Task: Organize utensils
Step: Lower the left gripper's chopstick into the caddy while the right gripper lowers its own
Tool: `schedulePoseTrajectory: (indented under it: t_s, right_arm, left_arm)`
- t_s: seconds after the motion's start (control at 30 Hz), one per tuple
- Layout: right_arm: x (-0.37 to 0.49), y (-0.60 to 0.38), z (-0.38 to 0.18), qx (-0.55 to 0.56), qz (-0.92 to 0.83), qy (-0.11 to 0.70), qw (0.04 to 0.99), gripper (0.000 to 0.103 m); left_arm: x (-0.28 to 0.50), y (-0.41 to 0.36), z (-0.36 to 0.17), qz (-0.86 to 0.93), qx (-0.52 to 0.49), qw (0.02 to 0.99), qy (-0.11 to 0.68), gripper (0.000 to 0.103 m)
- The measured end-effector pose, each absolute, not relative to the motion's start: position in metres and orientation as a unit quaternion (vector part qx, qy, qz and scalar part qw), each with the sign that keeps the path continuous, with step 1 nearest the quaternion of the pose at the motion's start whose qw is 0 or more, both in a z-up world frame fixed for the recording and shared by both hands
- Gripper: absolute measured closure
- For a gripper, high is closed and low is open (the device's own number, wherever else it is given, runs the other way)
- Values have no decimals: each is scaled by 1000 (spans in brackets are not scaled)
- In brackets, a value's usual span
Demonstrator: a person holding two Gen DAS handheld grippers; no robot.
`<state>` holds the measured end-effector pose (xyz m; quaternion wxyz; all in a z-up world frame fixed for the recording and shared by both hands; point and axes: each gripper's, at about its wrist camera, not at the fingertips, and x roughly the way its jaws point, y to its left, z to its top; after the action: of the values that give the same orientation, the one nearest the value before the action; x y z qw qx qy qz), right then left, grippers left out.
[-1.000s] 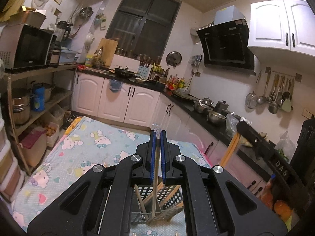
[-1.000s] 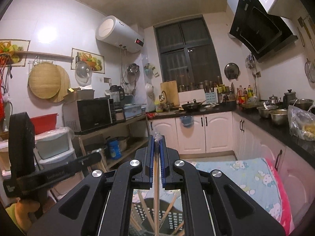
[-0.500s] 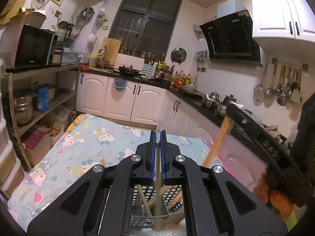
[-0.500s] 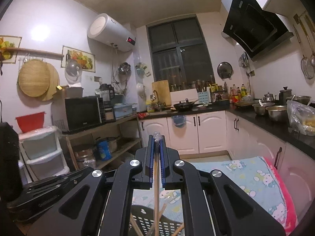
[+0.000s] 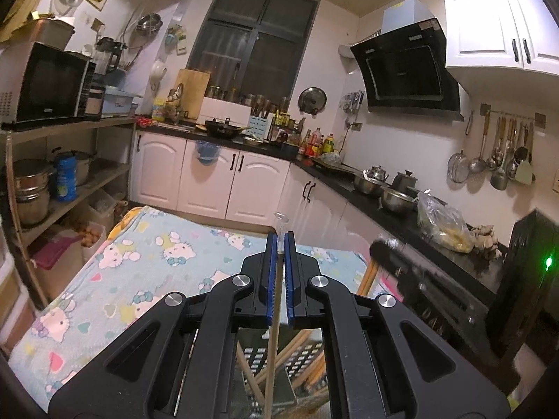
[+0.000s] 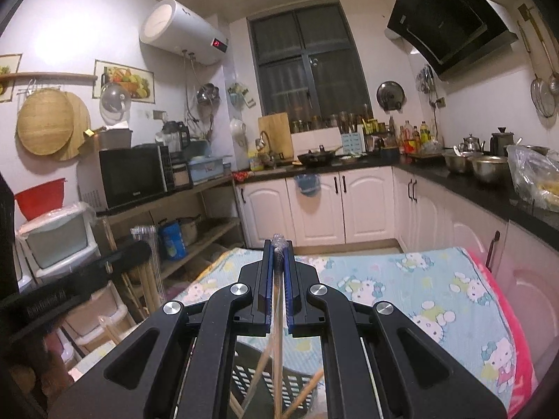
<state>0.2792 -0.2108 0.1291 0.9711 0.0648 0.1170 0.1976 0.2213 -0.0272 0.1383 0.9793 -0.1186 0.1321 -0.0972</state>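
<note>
A: Kitchen at night, dark window (image 5: 255,42) at the back, white cabinets under a black counter (image 5: 394,216) running down the right wall, and a cartoon-cat cloth (image 5: 146,265) spread over the surface below both cameras

B: Left tool (image 5: 280,244) first. What's it got?

A: Blue pads pressed together on a thin pale stick (image 5: 274,321) in a clear plastic sleeve, the crinkled sleeve end poking up past the tips. It hangs close to upright, and its lower end runs down toward a slotted dark basket (image 5: 300,359) right under the tool

B: Anything in that basket?

A: Several wooden chopsticks (image 5: 297,344) leaning at angles against the slotted wall. Whether the held stick touches the bottom, I cannot tell, the tool body hides it

B: And the right side?

A: Right tool (image 6: 278,248) is squeezed shut as well, pinching its own sleeved chopstick (image 6: 277,345), wrapper bunched at the tips. Same container (image 6: 265,380) below in this view, dark with pale slots, wooden sticks (image 6: 304,396) crossing inside it

B: So both held pieces are over the one holder?

A: Over it, yes, close together. From the left view the right tool is a blurred dark shape (image 5: 401,262) just to the right, a wooden stick hanging under it

B: Other containers about?

A: Steel bowls (image 5: 398,199) and kettles on the counter, a plastic bag (image 5: 443,223) with yellowish food inside, pots (image 5: 29,188) on the open shelf
</note>
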Motion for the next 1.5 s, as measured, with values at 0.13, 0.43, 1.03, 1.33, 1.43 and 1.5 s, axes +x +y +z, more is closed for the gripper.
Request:
schedulePoseTrajectory:
  t_s: [0.13,0.43,1.03,1.33,1.43,1.5]
  right_arm:
    - [285,-210,119,67,195,132,969,97]
    - [291,-206,118,75,192,130,970,97]
    - [285,-213,101,67,188,150,968,96]
    - [271,-225,92,69,182,175,965,93]
    - [264,-227,91,64,179,179,965,90]
    - [260,-227,90,59,178,181,965,88]
  left_arm:
    - [226,-27,138,-94,-122,980,128,102]
    - [237,-23,153,-96,-136,980,110,102]
    - [249,-29,105,-98,-141,970,171,102]
    - [240,-26,94,-101,-143,966,192,102]
    - [236,-24,92,-100,-145,965,197,102]
    - [234,-24,91,-102,-144,963,204,102]
